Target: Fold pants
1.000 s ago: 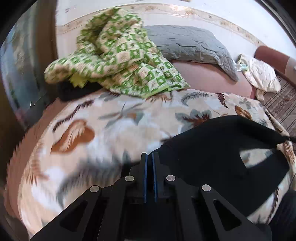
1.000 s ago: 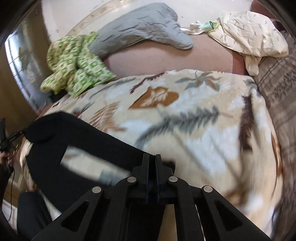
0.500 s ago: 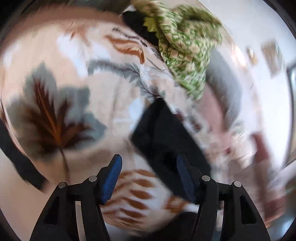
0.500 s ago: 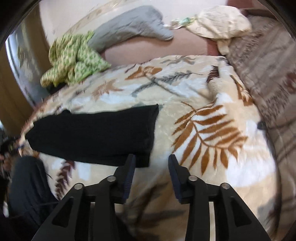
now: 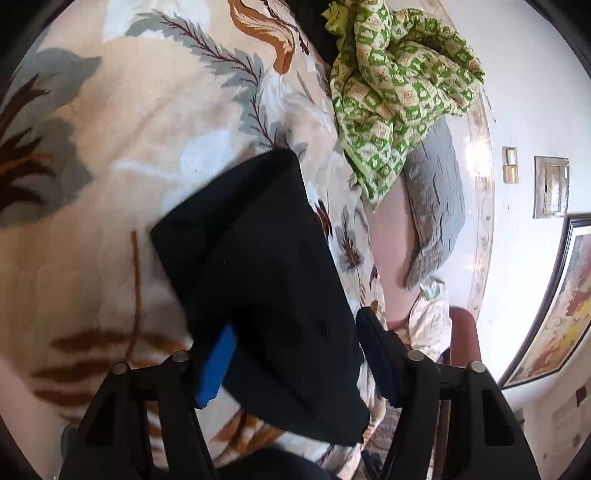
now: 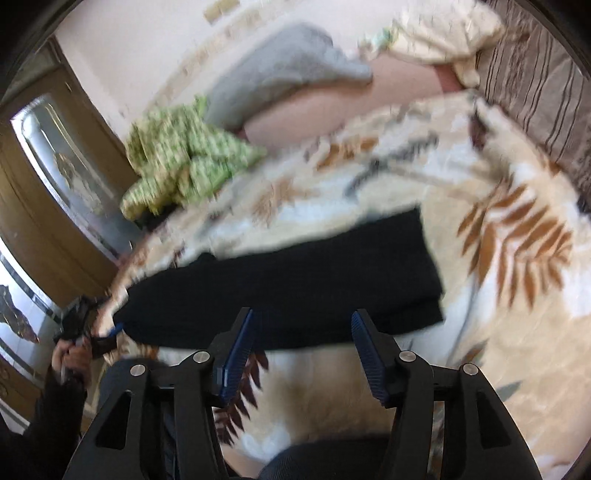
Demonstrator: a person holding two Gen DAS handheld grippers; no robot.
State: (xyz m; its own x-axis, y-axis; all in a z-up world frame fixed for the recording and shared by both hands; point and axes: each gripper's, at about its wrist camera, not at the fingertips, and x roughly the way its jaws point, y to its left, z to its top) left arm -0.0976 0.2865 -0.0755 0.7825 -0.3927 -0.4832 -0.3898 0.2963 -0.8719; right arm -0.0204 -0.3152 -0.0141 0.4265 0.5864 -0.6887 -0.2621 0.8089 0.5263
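The black pants (image 5: pixel 258 266) lie folded into a long band on the leaf-print blanket (image 5: pixel 110 155). My left gripper (image 5: pixel 295 354) is open, its blue-padded fingers either side of the near end of the pants, holding nothing. In the right wrist view the pants (image 6: pixel 295 284) lie as a dark strip across the blanket (image 6: pixel 517 314). My right gripper (image 6: pixel 303 347) is open and empty, just short of the near long edge of the pants. The left gripper shows small at the pants' left end (image 6: pixel 110 330).
A green checked cloth (image 5: pixel 399 88) lies bunched at the blanket's far side, next to a grey pillow (image 5: pixel 436 206). A cream cloth (image 6: pixel 443 33) lies by a brown striped cover (image 6: pixel 535 92). A wooden door (image 6: pixel 55 206) stands at the left. A framed picture (image 5: pixel 554 314) hangs on the wall.
Both grippers were shut on the pants a second ago, then opened and let them drop flat. The left gripper has swung round to the pants' end; the right has opened wider and drawn back.
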